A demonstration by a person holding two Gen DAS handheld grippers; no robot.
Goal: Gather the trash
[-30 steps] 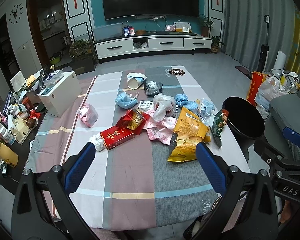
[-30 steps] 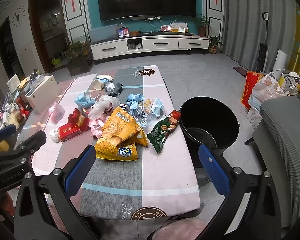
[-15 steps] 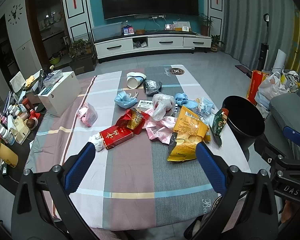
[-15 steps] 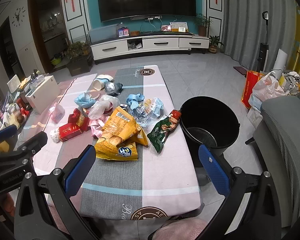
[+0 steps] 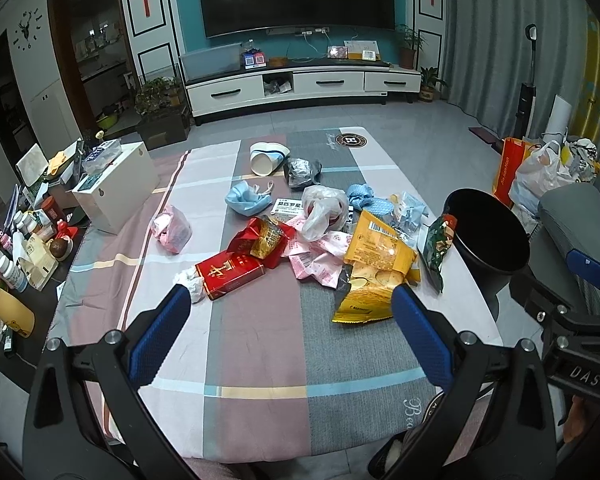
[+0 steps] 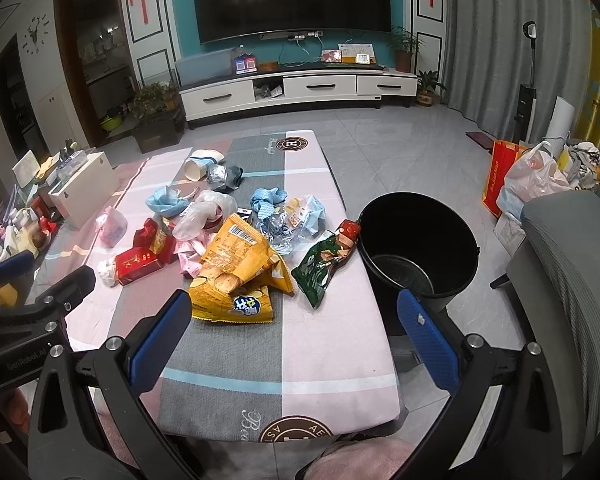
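Observation:
Trash lies heaped mid-table: a yellow chip bag (image 5: 374, 268) (image 6: 240, 268), a green snack bag (image 5: 438, 248) (image 6: 326, 260), a red box (image 5: 230, 274) (image 6: 138, 266), pink wrappers (image 5: 320, 260), a clear plastic bag (image 5: 324, 212), blue masks (image 5: 246, 200) and a tipped paper cup (image 5: 266, 160). A black bin (image 5: 488, 236) (image 6: 418, 248) stands on the floor by the table's right edge. My left gripper (image 5: 288, 304) hovers open over the near table. My right gripper (image 6: 292, 308) is open too, nearer the bin, holding nothing.
A white box (image 5: 118, 188) and several bottles and jars (image 5: 8, 256) crowd the left side. A grey chair (image 6: 568, 280) stands right of the bin, with bags (image 6: 532, 176) on the floor behind. The striped tablecloth (image 5: 256, 340) is bare near me.

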